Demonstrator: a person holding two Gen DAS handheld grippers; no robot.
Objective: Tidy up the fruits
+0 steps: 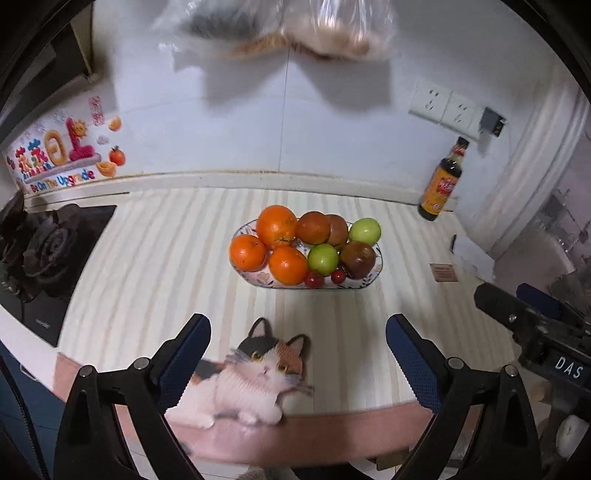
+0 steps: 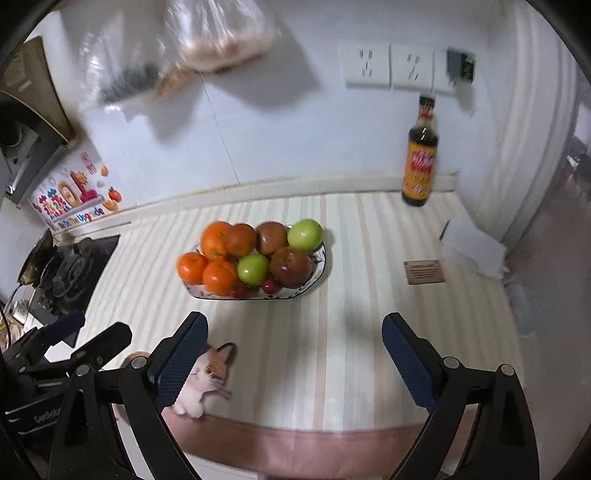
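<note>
The dish [image 1: 258, 281] sits near the middle of the striped surface [image 1: 155, 258], heaped with fruit: three oranges [image 1: 276, 226] packed at its left end, two green apples [image 1: 323, 259], brownish-red fruits [image 1: 357, 259] at the right and back, and two small red cherry tomatoes [image 1: 314, 280] wedged against the near rim. Every piece appears to be inside the dish, so the sorting looks finished or close to it, and the risk now lies in disturbing the pile. The fruit stands higher than the shallow rim, so a nudge to the top orange or a bump to the dish could send round pieces rolling across the surface toward the front edge, and the tomatoes at the lip would be the first to slip out. Both tongs are well clear of the dish: the left tongs [image 1: 298, 354] and the right tongs [image 2: 293, 354] each stand wide open with nothing between their pads, hovering over the near part of the surface. The two tools are close together, so a careless swing could knock them against each other. A dark sauce bottle [image 2: 421, 162] stands upright by the wall at the right, and bags [image 2: 221, 33] hang above, too blurred to identify their contents with confidence; a high sweep could catch them
</note>
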